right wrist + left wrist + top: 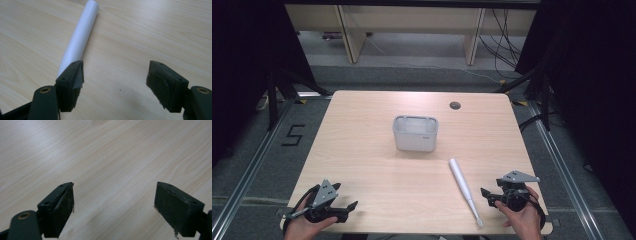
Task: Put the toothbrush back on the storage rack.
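Observation:
A white, pen-shaped stick (465, 190) lies on the wooden table (362, 150), its thin tip toward the front edge. A grey open-topped box (415, 133) stands upright at the table's middle. My right gripper (488, 195) is held low at the front right, just right of the stick, open with nothing between its fingers. In the right gripper view the stick (80, 37) runs away past the left fingertip (72, 82), outside the gap of the right gripper (115, 75). My left gripper (349, 206) rests at the front left, open over bare wood (112, 157).
A small round hole (455, 105) is set in the table near its back right. Dark floor with metal rails surrounds the table, and a marking "5" (293, 134) lies on the floor to the left. Cables hang at the back right.

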Demonstrator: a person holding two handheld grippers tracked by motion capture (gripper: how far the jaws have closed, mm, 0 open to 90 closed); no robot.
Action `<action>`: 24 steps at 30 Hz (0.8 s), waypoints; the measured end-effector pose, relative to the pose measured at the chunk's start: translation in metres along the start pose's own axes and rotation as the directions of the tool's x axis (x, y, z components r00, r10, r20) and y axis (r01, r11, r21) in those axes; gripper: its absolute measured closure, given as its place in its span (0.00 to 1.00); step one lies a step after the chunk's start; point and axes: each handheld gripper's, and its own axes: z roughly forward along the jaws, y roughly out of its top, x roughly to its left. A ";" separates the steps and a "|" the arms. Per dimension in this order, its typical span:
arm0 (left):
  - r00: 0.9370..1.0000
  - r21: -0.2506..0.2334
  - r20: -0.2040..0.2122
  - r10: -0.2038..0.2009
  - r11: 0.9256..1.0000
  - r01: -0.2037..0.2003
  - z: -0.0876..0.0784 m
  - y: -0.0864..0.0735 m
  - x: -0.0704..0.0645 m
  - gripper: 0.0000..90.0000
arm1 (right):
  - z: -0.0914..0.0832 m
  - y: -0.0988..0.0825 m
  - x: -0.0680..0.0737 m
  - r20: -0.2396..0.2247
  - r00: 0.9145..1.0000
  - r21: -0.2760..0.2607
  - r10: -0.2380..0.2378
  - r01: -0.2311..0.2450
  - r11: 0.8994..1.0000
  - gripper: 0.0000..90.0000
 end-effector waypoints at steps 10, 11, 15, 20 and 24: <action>1.000 -0.004 0.005 -0.003 1.000 0.003 0.001 0.000 -0.001 0.18 | -0.008 0.005 0.007 -0.012 1.000 -0.028 -0.021 0.020 0.999 0.52; 1.000 -0.004 0.005 -0.003 1.000 0.003 0.001 0.000 -0.001 0.18 | -0.008 0.005 0.007 -0.012 1.000 -0.028 -0.021 0.020 0.999 0.52; 1.000 -0.004 0.005 0.002 1.000 -0.002 0.000 0.000 -0.001 0.18 | -0.011 0.006 0.013 -0.005 0.999 -0.051 -0.049 0.049 0.998 0.66; 1.000 -0.003 0.006 0.000 1.000 0.000 0.000 0.000 -0.001 0.18 | -0.014 0.007 0.024 -0.048 0.997 -0.073 -0.052 0.049 0.996 0.82; 1.000 -0.003 0.005 -0.002 1.000 0.002 0.000 0.000 -0.001 0.18 | -0.013 0.008 0.027 -0.067 0.994 -0.070 -0.092 0.088 0.994 0.87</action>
